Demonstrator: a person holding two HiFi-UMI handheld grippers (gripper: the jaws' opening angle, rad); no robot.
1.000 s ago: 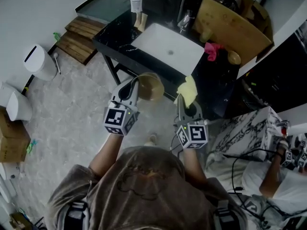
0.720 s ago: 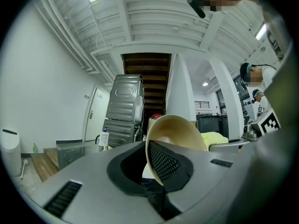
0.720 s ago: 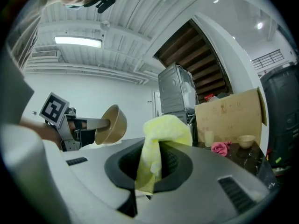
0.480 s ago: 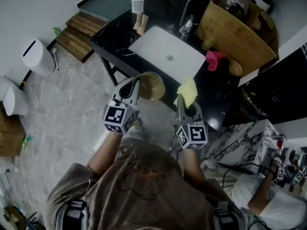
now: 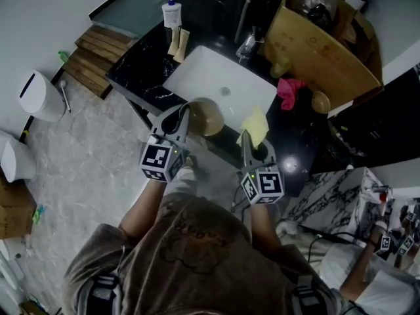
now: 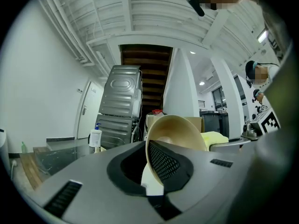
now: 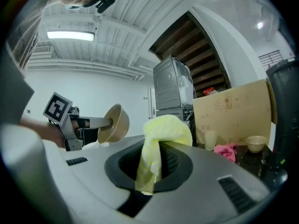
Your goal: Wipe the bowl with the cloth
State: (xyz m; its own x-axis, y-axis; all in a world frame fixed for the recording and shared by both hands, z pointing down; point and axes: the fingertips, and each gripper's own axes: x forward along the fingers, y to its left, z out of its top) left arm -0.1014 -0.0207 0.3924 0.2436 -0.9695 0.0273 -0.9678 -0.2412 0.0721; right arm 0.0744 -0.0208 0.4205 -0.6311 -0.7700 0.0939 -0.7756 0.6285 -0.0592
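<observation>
My left gripper is shut on the rim of a tan bowl, held in the air at the front edge of the white sink. In the left gripper view the bowl stands on edge between the jaws, its hollow turned right. My right gripper is shut on a yellow cloth, which bunches above the jaws. Bowl and cloth are a short way apart, side by side. From the right gripper view the bowl and left gripper show at left.
The black counter holds a soap bottle, a pink cloth, a second small bowl and a large cardboard box. A faucet stands behind the sink. A white bin sits on the marble floor at left.
The view has shifted so the sink and counter sit closer under both grippers. The bowl and cloth keep the same hold and spacing.
</observation>
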